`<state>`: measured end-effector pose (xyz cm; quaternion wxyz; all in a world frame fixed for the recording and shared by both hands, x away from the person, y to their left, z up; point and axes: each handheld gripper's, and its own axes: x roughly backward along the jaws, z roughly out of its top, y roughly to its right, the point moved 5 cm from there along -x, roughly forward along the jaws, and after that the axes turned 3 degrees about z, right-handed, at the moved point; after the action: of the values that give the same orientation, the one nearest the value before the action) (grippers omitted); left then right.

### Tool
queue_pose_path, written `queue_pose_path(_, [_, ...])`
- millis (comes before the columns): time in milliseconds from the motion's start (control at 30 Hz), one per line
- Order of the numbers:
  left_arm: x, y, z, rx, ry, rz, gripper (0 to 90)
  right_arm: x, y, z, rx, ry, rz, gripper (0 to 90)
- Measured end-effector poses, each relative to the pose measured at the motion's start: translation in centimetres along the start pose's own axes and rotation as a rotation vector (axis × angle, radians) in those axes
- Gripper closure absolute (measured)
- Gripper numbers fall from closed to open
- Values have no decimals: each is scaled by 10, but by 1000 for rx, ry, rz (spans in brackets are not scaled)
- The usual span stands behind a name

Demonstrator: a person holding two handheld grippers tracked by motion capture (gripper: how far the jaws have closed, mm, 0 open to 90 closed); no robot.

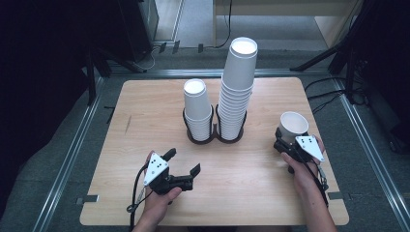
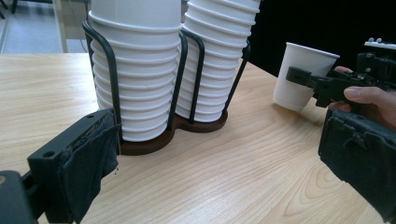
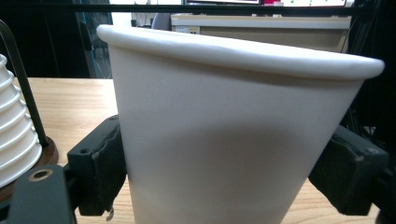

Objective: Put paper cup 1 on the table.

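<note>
The right claw is squeezing a white paper cup. One jaw is pressing on each side of the cup, low down near its bottom, as the right gripper view shows. The cup is sitting right between the jaws, with its open mouth pointing up. It is leaning a little to one side. In the left gripper view the bottom of the cup is looking a bit lifted off the wooden table, though it is hard to be sure.

The left claw is holding nothing. Its two jaws are standing wide apart over the bare table. It is pointing at a dark wire cup holder, which is just in front of it. Two stacks of white cups are sitting in that holder. The short stack is on the left side, and the tall stack is on the right side, touching it.

The cup in the right claw is off to the right of the holder, apart from both stacks. The person's hands are gripping the claws from behind.
</note>
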<state>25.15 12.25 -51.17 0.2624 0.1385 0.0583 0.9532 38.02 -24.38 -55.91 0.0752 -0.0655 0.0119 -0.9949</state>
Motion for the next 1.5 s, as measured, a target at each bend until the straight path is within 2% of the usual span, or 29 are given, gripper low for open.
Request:
queue_pose_path(67, [0,0,0,-1,-2,-2,0,0,0,-1,-10,-25,-5,145])
queue_pose_path(167, [0,0,0,-2,1,0,0,-1,-1,-1,7,-50,-4,144])
queue_pose_path(300, [0,0,1,0,1,2,0,-1,-2,-3,-11,-87,-3,141])
queue_pose_path(533, [0,-1,0,1,0,4,0,0,-6,0,-9,-130,-5,137])
queue_pose_path(1000, [1,-1,2,3,5,5,0,2,-14,2,-19,-142,32,82])
queue_pose_path(1200, [1,-2,2,2,5,5,0,4,-17,6,-25,-127,65,2])
queue_pose_path(1500, [-1,0,3,2,7,-3,0,8,-21,6,-18,-130,83,0])
